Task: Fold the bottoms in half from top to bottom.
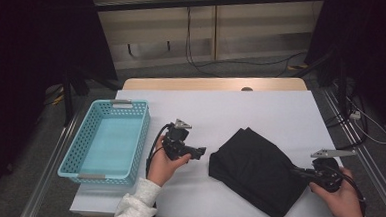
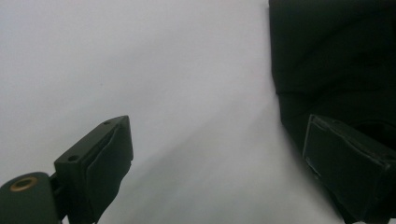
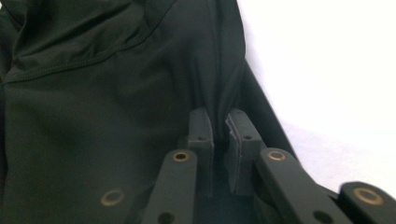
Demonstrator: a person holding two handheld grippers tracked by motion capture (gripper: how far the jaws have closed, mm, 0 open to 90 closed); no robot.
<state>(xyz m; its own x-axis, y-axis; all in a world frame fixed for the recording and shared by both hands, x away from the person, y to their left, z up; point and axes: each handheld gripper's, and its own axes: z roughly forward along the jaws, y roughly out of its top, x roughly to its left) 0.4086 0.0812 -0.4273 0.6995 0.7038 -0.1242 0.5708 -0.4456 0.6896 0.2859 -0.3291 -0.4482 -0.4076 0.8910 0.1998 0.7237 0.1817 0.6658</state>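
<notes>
High view: we find the black garment folded on the white table, its long axis running diagonally from the far left corner toward the near right. The right gripper meets its right edge; the left gripper sits just beside its left edge, not touching, aimed at it. The blue basket stands at the table's left, well apart, and holds nothing.

Left gripper view: the jaws stand wide apart over bare table, the garment lying ahead and to their right.

Right gripper view: the jaws are pinched together on a fold of the garment, cloth gathered between them. We judge the left gripper must next close the short gap rightward.
</notes>
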